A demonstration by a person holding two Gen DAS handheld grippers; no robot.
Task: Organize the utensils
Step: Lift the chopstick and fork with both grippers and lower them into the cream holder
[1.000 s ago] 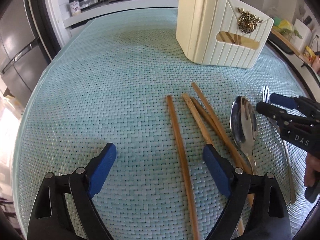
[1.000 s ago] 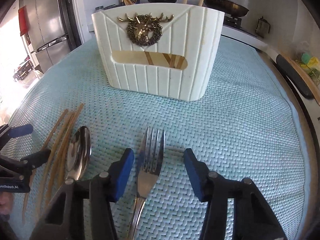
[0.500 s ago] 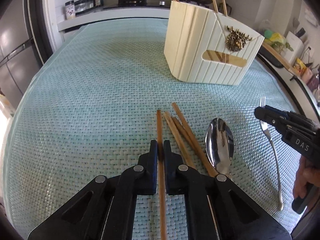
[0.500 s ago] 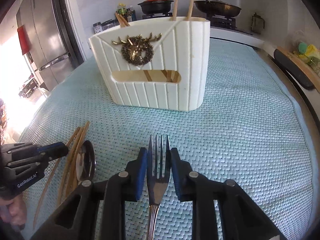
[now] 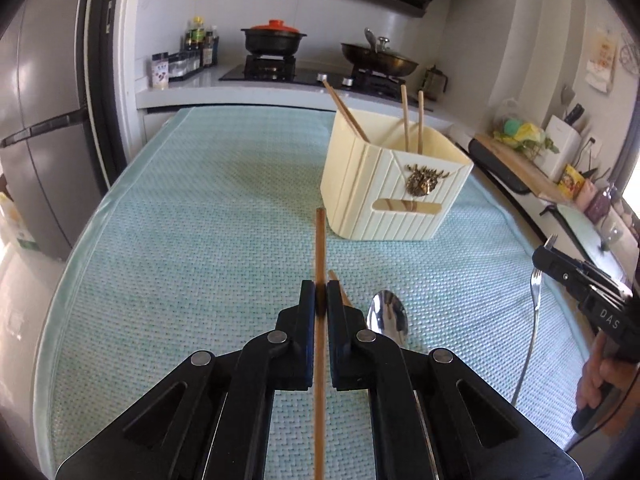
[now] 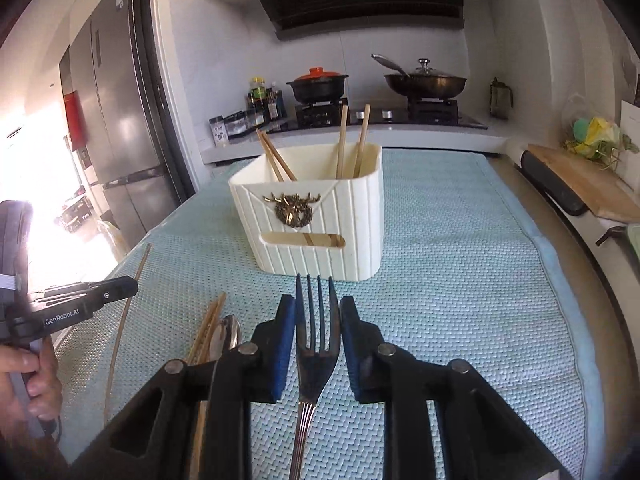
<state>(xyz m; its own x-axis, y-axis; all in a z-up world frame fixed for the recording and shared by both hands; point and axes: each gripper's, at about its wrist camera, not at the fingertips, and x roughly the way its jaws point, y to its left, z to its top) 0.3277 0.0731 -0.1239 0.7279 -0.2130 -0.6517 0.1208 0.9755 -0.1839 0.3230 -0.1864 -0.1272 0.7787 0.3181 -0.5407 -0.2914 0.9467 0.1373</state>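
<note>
Chopstick (image 5: 320, 240) sits clamped between the left gripper's (image 5: 320, 300) closed jaws, lifted clear of the pale green woven mat (image 5: 180, 240); its near end runs off the bottom of the left wrist view. Right gripper (image 6: 318, 344) has its jaws clamped on the fork (image 6: 316, 320) at the head, tines toward the cream utensil holder (image 6: 316, 216) near the mat's far edge. Four chopsticks stand in that holder. Spoon (image 5: 387, 318) and loose chopsticks (image 6: 208, 330) lie on the mat near its front edge, largely hidden behind the gripper bodies, so their number is unclear.
</note>
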